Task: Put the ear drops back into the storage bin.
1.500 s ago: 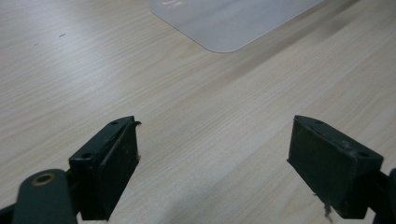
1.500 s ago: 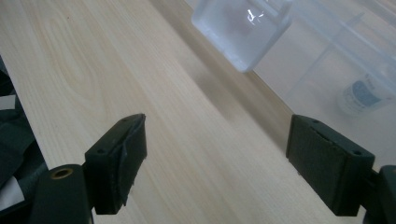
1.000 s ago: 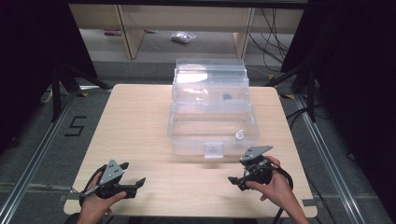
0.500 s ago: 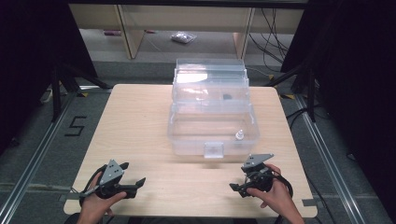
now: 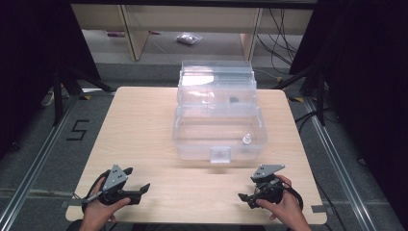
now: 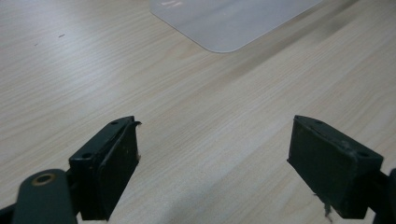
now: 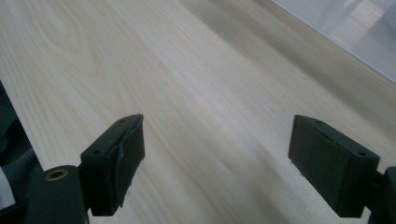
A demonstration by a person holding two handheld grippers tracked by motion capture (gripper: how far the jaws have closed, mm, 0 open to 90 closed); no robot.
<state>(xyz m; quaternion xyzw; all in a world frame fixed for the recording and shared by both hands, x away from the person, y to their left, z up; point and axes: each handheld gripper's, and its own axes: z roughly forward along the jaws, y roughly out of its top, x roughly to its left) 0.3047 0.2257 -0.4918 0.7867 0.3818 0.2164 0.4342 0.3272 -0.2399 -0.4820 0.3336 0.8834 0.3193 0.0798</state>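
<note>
High view: a clear plastic box [image 5: 219,130] stands in the middle of the wooden table [image 5: 139,125], its lid tipped up at the back and a small white latch [image 5: 220,154] on its near wall. Inside, near the right front corner, a small white-capped bottle [image 5: 246,139] stands upright, and a dark little item sits in the upper tray – too small to tell what it is. Both grippers rest low at the near edge, well apart from the box: the left gripper [image 5: 139,188] at the near left, the right gripper [image 5: 244,197] at the near right. In the left gripper view the jaws stand spread wide over bare wood, with a corner of the box [image 6: 224,23] ahead; in the right gripper view the jaws are likewise spread with nothing between them.

The step looks like an approach to the box, probably its contents or lid. To do it well, the right gripper, being nearer the bottle, should come over the front wall from above – jaws kept wide until they straddle it, then closed gently so it does not tip. The left can steady the box wall, since light plastic slides easily
</note>
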